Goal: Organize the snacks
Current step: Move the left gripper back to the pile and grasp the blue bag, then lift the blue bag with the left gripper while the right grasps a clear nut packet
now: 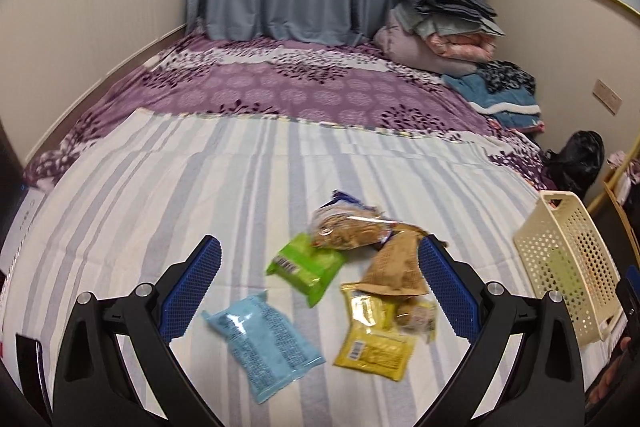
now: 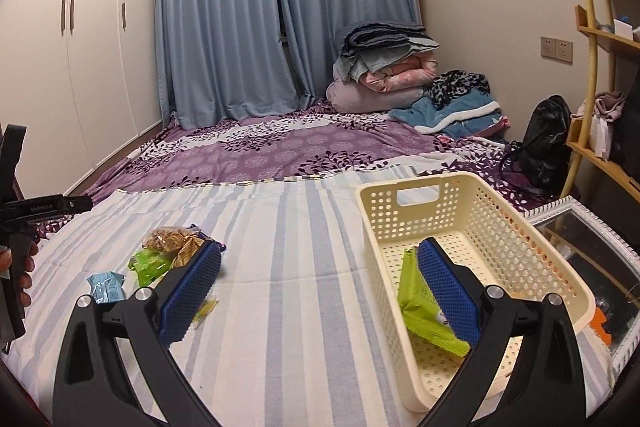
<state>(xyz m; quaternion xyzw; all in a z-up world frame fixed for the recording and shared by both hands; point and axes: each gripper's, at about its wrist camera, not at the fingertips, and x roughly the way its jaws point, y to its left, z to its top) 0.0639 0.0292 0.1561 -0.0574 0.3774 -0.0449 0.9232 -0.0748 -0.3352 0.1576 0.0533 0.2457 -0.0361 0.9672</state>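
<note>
Left gripper (image 1: 320,267): fingers spread wide and holding nothing, poised above the loose snacks on the striped sheet (image 1: 240,179).
Right gripper (image 2: 320,275): fingers spread wide and holding nothing; its right finger (image 2: 448,291) appears in front of the basket's interior, its left finger over the sheet.
Snack pile: green packet (image 1: 308,269) in the middle, clear bag of brown biscuits (image 1: 348,227) just behind it, brown paper packet (image 1: 400,267) to their right.
Nearer snacks: light blue packet (image 1: 264,343) nearest the camera on the left, yellow packet (image 1: 376,343) on the right, apart from each other.
Cream basket (image 2: 404,227): perforated, on the sheet to the right of the pile, well apart from it.
Basket contents: one green packet (image 2: 420,307), leaning on the left wall.
Background: purple floral bedspread (image 1: 280,83), folded bedding (image 2: 384,67) stacked by blue curtains (image 2: 248,7).
</note>
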